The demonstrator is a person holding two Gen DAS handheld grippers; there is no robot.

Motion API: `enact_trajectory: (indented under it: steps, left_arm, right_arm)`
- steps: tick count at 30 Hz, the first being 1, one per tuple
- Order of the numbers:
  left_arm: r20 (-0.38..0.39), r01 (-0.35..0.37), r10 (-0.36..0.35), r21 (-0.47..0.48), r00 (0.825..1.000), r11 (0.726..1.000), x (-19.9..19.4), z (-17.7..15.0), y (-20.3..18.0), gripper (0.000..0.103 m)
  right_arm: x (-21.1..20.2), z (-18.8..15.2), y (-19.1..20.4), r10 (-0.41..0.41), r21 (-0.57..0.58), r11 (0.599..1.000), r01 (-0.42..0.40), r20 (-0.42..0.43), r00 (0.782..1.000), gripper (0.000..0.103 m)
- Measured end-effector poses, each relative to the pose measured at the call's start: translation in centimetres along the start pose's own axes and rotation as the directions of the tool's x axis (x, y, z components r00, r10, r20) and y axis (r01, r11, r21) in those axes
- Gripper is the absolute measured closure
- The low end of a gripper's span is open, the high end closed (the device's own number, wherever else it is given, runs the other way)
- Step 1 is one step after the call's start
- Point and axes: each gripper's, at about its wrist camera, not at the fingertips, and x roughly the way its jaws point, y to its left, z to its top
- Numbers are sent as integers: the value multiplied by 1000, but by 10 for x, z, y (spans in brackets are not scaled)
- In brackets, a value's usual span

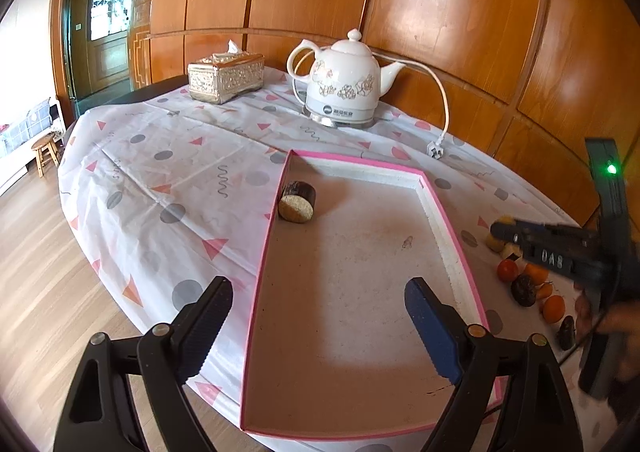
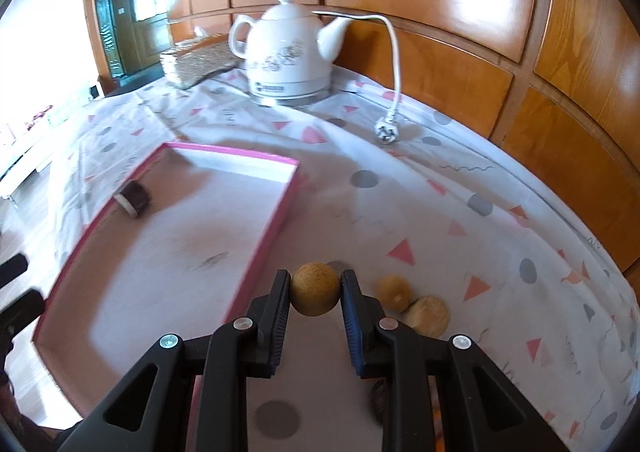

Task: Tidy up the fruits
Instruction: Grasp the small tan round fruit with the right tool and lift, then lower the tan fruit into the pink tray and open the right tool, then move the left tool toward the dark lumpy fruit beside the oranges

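Patterned cloth [image 2: 400, 188] covers the table under wood panelling. Nearest, a tan round fruit [image 2: 315, 289] is clamped between the pads of the right gripper [image 2: 315, 288], beside the pink-edged tray [image 2: 276, 212]; two similar fruits [image 2: 394, 292] lie just right. The left gripper [image 1: 318, 326] is held spread wide over the tray's near end, nothing gripped. Farther in, a dark cut piece [image 1: 297, 201] rests against the tray's left wall. A white kettle [image 1: 346, 82] is seen beyond.

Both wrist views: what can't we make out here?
- Fruit pile, left wrist view: the right claw and its arm cover part of it, so no count.
- Dark item, right wrist view: hidden behind the claw's own fingers, which are shut on a tan ball.
- Pink tray: near edge blocked by claw arms in both views.
- Left claw: open, nothing between the pads.
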Motion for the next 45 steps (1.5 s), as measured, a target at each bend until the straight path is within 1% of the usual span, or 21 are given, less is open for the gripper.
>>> enact_trajectory:
  steps: [3,5,8,12,18,22,29,30,37,42,45]
  left_arm:
    - [13,-6,6,-5,1000,1000,-6,1,1,12]
    - [15,-11,11,-13,1000,1000,-8,1,2,12]
    - [18,-20,20,-29,1000,999,-12,2,5,12]
    - [20,-34,35,-48,999,998,-16,0,12,11]
    - [14,-36,37,-77,999,996,-15,0,20,10]
    - [10,-33,34,-88,999,996,-14,0,22,10]
    - [8,-32,32,-88,999,996,-13,0,22,10]
    - [7,-31,32,-86,999,996,-13,0,21,10]
    - [-1,-23,23,-66,1000,998,-12,-2,15,10]
    - [-4,-11,11,-33,1000,999,-13,-4,7,10]
    - [-10,1,-1,-16,1000,1000,-12,-5,2,9]
  right_arm:
    - [-10,-8,14,35,-5,999,-35,22,999,78]
    - [-17,-11,26,78,-13,997,-77,29,997,78]
    - [-17,-11,48,124,-54,991,-123,20,992,78]
    - [-10,-7,71,152,-77,985,-152,6,988,78]
    - [7,5,85,169,10,986,-168,-19,986,77]
    - [5,8,89,173,26,985,-173,-1,985,77]
    - [-5,-5,85,140,46,989,-141,17,990,75]
    - [-9,-9,83,130,50,990,-131,26,991,74]
    - [-33,-38,68,57,74,995,-62,63,996,71]
    - [-52,-58,58,-22,65,998,15,97,995,69]
    - [-62,-70,50,-81,73,995,72,124,989,66]
